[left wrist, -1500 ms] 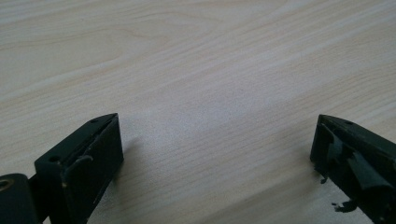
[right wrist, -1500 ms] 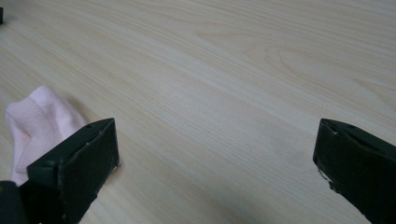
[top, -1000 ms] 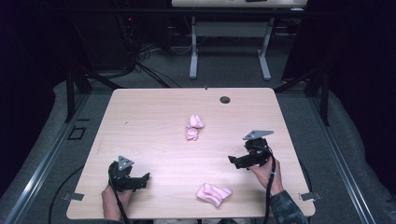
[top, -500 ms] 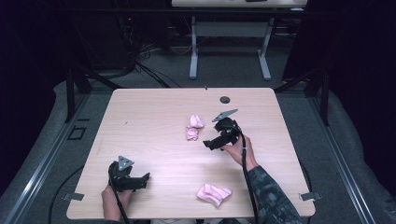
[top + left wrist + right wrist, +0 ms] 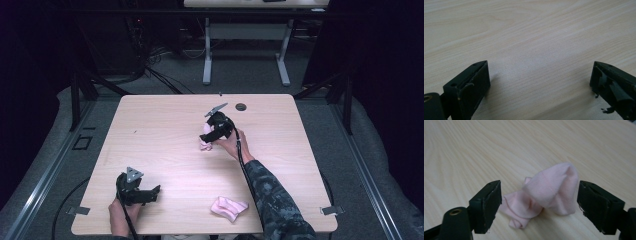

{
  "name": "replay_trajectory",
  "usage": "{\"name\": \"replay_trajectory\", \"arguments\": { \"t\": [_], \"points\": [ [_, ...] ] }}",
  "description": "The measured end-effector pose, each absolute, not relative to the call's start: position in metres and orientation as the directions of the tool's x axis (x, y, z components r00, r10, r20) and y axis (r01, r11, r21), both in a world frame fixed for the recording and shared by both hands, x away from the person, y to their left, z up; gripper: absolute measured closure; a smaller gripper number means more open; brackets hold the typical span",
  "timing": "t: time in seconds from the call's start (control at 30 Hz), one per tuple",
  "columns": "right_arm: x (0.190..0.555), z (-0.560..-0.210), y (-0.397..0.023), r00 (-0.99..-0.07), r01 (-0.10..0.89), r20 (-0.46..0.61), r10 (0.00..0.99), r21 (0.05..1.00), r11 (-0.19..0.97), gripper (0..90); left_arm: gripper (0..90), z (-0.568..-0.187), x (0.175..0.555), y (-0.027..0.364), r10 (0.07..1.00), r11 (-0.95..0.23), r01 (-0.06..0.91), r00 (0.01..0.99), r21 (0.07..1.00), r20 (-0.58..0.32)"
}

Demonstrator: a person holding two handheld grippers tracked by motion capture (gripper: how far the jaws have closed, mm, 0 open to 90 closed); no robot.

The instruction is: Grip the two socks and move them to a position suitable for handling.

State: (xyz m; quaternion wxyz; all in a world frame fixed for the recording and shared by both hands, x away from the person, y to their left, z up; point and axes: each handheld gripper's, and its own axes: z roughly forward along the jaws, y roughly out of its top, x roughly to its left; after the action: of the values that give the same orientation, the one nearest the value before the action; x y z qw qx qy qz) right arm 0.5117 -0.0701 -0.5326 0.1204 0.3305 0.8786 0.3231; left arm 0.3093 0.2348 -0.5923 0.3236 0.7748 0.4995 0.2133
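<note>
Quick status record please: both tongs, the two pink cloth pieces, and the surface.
surface: light wooden table
right tongs: open, jaws either side of the crumpled pink cloth at mid-table, not closed on it
left tongs: open, nothing between the jaws, over bare wood at the near left
second pink cloth: lies alone near the front edge

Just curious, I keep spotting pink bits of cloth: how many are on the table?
2. One pink cloth lies near the table's middle, between the open jaws of the right gripper. The other pink cloth lies near the front edge.
</note>
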Motion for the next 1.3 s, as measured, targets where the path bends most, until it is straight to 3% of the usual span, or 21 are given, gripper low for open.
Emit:
{"name": "replay_trajectory", "arguments": {
  "t": [0.2, 0.4, 0.53, 0.7, 1.0, 1.3],
  "points": [
    [0.522, -0.560, -0.067, -0.741, 0.556, 0.028, 0.671, 0.587, 0.589, 40.8, 2.7, -0.592, 0.309, 0.235, 0.912, -0.291, 0.637, 0.409, 0.714, 0.007],
    [0.521, -0.566, -0.070, -0.740, 0.562, 0.074, 0.668, 0.612, 0.556, 66.9, 2.7, -0.592, 0.309, 0.235, 0.912, -0.290, 0.637, 0.409, 0.714, 0.005],
    [0.519, -0.564, -0.070, -0.739, 0.565, 0.077, 0.669, 0.612, 0.554, 75.9, 2.7, -0.592, 0.309, 0.235, 0.913, -0.290, 0.637, 0.409, 0.714, 0.005],
    [0.507, -0.546, -0.080, -0.748, 0.551, 0.093, 0.657, 0.639, 0.537, 77.6, 2.8, -0.592, 0.309, 0.235, 0.912, -0.292, 0.636, 0.410, 0.715, 0.007],
    [0.445, -0.498, -0.121, -0.760, 0.523, 0.110, 0.641, 0.690, 0.501, 77.2, 2.8, -0.592, 0.309, 0.235, 0.913, -0.290, 0.637, 0.409, 0.715, 0.005],
    [0.392, -0.503, -0.155, -0.743, 0.551, 0.108, 0.660, 0.658, 0.513, 76.1, 2.8, -0.592, 0.309, 0.235, 0.912, -0.291, 0.637, 0.409, 0.714, 0.007]
  ]
}}
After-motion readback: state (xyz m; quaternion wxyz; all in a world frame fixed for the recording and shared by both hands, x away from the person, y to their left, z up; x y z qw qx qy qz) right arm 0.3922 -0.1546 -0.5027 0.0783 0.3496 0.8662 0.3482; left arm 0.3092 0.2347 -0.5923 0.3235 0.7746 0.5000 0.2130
